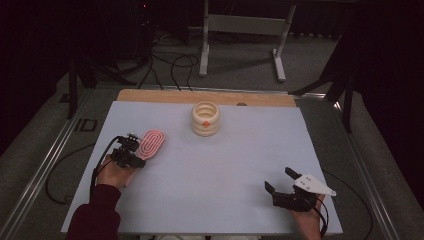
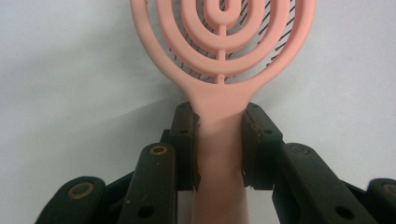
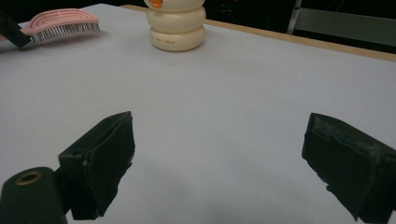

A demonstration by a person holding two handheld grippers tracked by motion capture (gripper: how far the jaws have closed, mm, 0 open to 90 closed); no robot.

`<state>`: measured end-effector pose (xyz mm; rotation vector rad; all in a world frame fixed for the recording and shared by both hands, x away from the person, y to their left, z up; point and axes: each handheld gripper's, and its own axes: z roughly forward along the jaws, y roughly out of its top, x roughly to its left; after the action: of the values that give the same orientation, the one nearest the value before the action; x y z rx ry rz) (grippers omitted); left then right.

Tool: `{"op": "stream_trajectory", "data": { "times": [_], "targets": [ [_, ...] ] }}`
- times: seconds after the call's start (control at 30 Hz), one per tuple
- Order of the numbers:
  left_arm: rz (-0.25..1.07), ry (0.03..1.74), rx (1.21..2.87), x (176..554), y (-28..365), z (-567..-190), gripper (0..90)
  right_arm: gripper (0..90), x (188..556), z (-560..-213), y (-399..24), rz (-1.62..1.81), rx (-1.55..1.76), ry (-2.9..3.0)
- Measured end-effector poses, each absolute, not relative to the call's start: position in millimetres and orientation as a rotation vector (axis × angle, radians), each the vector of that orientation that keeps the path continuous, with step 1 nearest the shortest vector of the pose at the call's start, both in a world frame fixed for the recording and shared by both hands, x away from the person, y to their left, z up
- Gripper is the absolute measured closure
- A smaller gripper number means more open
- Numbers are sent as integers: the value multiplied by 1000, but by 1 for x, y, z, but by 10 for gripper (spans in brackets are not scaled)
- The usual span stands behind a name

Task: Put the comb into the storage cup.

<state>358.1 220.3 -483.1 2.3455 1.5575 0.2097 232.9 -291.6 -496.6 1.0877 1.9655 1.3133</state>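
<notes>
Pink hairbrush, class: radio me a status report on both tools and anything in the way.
Left tool shut on pink hairbrush handle. Right tool open, empty, over the table. Cream ribbed holder stands apart; nothing blocking.

No readable text anywhere — my cream ringed container carries a small dark print line and an orange mark, both too blurred to read.

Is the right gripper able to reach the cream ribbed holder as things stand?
Probably yes. The right gripper is open and empty, and bare table lies between it and the cream ribbed holder.
</notes>
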Motion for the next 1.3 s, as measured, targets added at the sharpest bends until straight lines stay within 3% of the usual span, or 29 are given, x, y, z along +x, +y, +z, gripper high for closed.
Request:
{"op": "stream_trajectory", "data": {
  "times": [1.3],
  "targets": [
    [313, 1468, 2272, 353, 218, -454, 699, 93, 233, -497, -291, 1315, 1090, 1972]
  ]
}}
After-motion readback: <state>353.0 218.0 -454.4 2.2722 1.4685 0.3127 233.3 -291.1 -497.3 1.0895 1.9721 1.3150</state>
